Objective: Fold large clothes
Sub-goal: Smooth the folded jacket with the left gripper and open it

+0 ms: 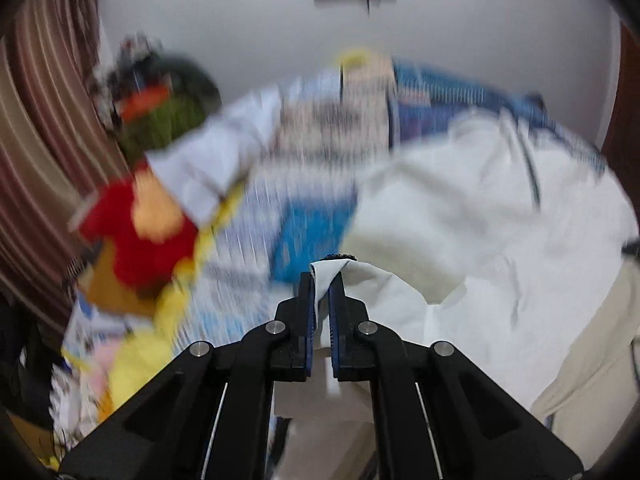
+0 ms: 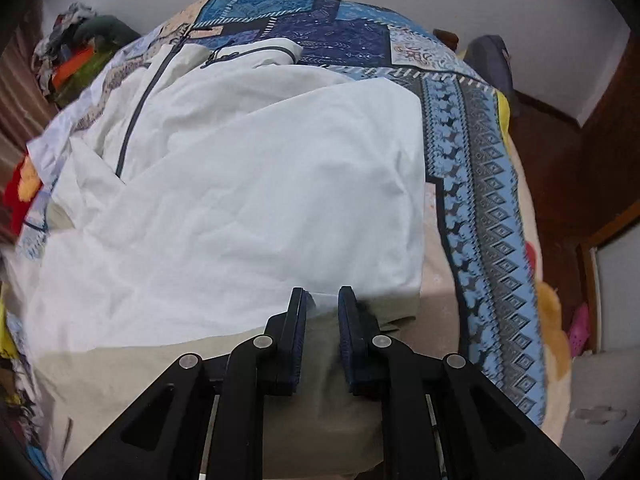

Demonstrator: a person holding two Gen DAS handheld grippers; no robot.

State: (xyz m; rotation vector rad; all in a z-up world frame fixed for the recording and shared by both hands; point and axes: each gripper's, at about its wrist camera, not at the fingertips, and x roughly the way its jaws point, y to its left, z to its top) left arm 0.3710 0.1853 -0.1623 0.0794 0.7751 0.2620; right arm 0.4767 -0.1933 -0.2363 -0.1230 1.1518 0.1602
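The big white jacket [image 2: 240,184] lies spread on the patterned blanket [image 2: 480,168]; the left gripper [image 1: 323,280] pinches its edge to lift it over; the right gripper [image 2: 322,300] sits parted by the hem, holding nothing

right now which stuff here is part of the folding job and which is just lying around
Part of the job:
- white jacket with the dark zip
- left gripper, shut on a jacket edge
- right gripper, jaws slightly apart at the jacket's near edge

Just lying about:
- blue patterned bedspread under the jacket
- red and yellow plush toy
- pile of clothes at the far left
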